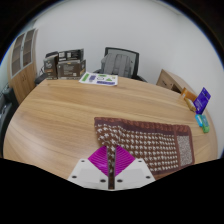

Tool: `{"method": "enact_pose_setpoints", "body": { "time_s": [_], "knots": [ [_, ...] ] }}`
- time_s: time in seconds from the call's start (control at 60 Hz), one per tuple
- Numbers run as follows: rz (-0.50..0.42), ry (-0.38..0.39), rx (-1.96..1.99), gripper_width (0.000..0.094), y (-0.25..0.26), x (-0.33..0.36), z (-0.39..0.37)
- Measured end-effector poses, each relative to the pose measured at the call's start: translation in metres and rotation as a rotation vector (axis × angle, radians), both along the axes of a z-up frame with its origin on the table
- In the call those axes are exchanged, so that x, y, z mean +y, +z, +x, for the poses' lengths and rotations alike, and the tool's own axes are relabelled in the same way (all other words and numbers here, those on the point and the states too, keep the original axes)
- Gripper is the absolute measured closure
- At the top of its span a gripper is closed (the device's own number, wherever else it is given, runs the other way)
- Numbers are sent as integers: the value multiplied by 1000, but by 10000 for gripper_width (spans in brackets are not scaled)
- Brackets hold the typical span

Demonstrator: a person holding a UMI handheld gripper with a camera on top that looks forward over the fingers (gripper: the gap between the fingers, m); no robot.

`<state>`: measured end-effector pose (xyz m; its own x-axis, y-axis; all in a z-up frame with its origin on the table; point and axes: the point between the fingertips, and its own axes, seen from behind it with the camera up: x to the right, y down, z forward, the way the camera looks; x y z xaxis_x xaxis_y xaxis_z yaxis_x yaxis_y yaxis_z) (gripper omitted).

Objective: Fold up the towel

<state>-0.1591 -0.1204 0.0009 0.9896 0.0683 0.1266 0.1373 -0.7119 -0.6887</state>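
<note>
Two pale gripper (112, 172) fingers, wedge-shaped with purple pads (98, 159) on their inner faces, sit nearest the camera and point forward over a wooden table (70, 115). They stand close together with only a narrow slit between them, and the near edge of the towel (150, 145) runs into that slit. The fingers appear to be pinching this edge, though the contact itself is hard to make out.

Spread flat on the table just ahead of the fingers and off to their right, the towel is a roughly rectangular cloth with a small repeating brown and cream pattern and a darker reddish border. A pale rectangular label (186, 148) shows near its far right end. It lies smooth, with its near edge close to the table's near edge.

Smooth, light brown wood grain covers the table, which has a rounded outline. Left of the towel and beyond it the tabletop is bare wood. At the far edge lie some papers or booklets (99, 79). On the right side stand a purple box (203, 98) and a small turquoise object (203, 124).

Behind the table are a black office chair (120, 60), shelving with boxes (64, 66) on the left, and a plain white wall (160, 40).
</note>
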Motion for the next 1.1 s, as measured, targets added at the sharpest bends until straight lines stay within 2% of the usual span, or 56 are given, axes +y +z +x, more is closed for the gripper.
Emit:
{"method": "enact_pose_setpoints", "body": {
  "time_s": [0.117,0.25,0.35,0.45,0.6,0.667,0.7,0.733,0.8,0.833,0.85,0.933,1.1],
  "knots": [
    [20,-2,160,891,36,-2,-23],
    [77,4,401,890,107,1,-52],
    [141,12,490,890,143,8,-34],
    [149,-31,473,888,137,14,5],
    [56,-132,405,840,71,10,79],
    [32,-160,377,768,47,7,105],
    [23,-177,358,682,40,5,117],
    [18,-191,334,544,36,3,130],
    [18,-212,296,197,34,-1,150],
    [24,-223,286,83,37,-3,158],
    [29,-231,280,62,39,-4,163],
    [53,-243,253,87,53,-9,175],
    [103,-222,192,79,97,-30,176]
  ]
}}
